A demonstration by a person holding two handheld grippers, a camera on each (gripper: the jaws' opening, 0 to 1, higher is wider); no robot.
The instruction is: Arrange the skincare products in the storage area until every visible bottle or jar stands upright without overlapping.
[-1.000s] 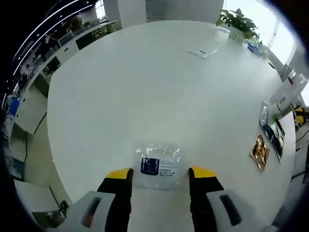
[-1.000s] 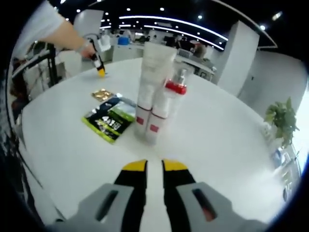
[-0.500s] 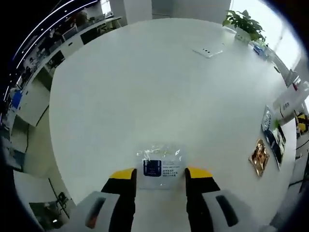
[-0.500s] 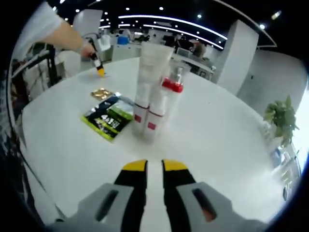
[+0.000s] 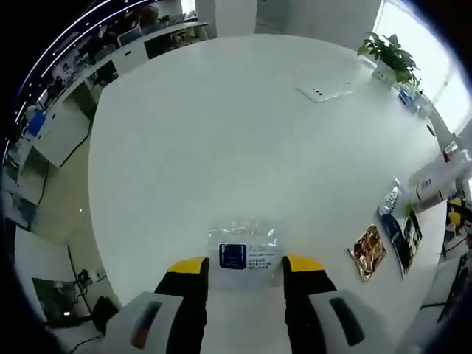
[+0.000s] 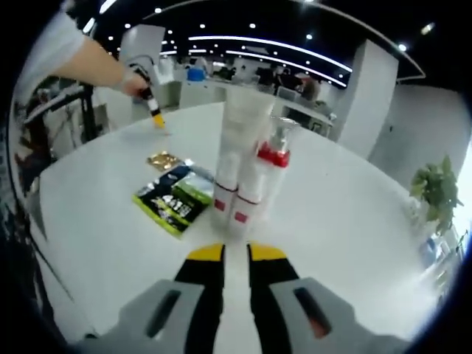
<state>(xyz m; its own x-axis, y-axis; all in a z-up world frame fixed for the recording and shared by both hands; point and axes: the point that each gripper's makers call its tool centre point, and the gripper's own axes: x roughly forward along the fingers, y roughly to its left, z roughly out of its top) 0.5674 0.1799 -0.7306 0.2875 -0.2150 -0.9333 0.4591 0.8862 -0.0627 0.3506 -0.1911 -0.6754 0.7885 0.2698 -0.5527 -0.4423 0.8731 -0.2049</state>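
Clear plastic sachet with a dark blue label (image 5: 244, 253) lies flat on the round white bench (image 5: 243, 133).
Left gripper (image 5: 244, 265) open astride it; right gripper (image 6: 235, 253) nearly closed, empty; label print unreadable.

Ahead of my left gripper (image 5: 242, 267) a clear sachet (image 5: 243, 249) lies between the jaws; beyond it, bare white table (image 5: 221, 133). 2 tubes (image 6: 237, 158) and a pump bottle (image 6: 270, 166) block my right gripper (image 6: 236, 254), green pouch (image 6: 175, 199) alongside.
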